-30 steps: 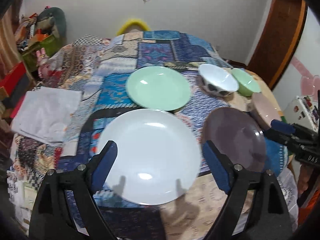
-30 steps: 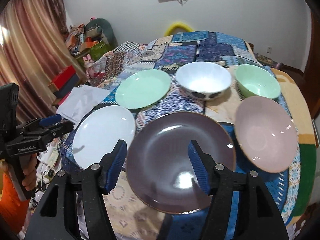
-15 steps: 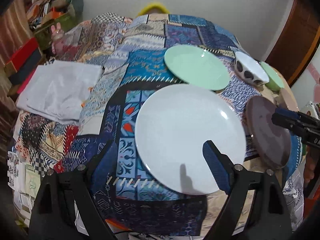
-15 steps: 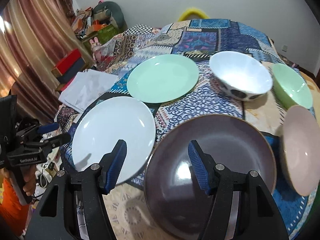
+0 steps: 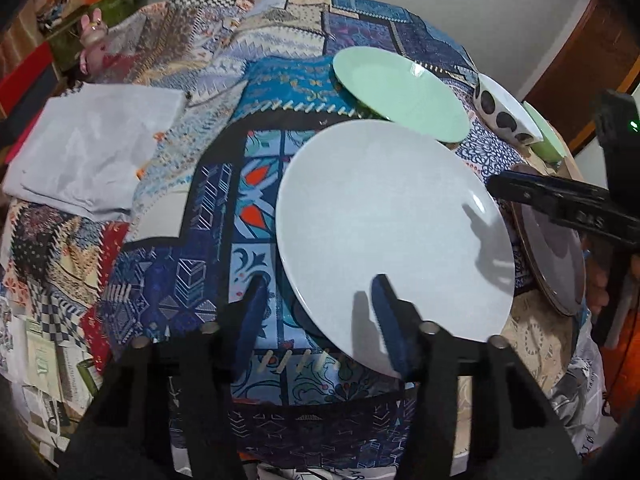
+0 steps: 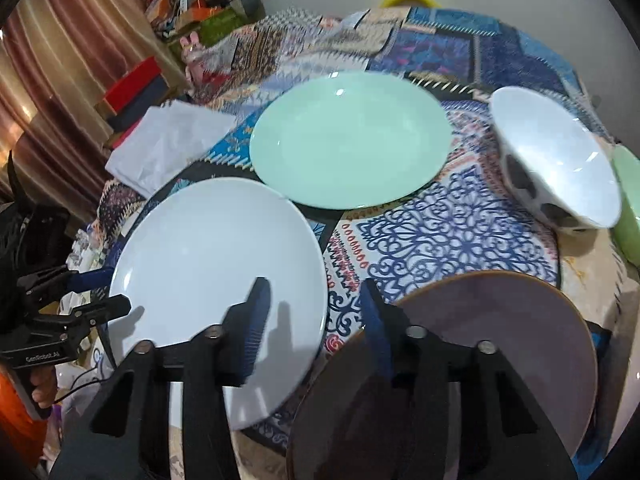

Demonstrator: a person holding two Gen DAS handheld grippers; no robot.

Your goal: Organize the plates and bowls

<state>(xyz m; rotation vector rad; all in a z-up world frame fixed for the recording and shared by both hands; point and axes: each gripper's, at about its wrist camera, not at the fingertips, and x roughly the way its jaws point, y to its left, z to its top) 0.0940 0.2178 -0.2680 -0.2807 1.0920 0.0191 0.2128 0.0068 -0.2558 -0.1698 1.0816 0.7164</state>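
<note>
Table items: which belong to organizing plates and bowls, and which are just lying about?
Job: white plate, green plate, dark plate, spotted bowl, green bowl.
Lying about: white cloth, red box, quilt.

In the right wrist view, the dark brown plate (image 6: 500,320) is partly covered by the right finger of the right gripper (image 6: 316,320), and its near rim runs off the bottom edge. Far right of the fingers, the green bowl (image 6: 628,200) is cut by the picture's edge, and the spotted white bowl (image 6: 560,168) is smeared by motion blur. In the left wrist view, the white plate (image 5: 392,216) hides part of the green plate (image 5: 400,88) beyond the fingers, and the green bowl (image 5: 546,136) shows only as a sliver behind the spotted bowl.
</note>
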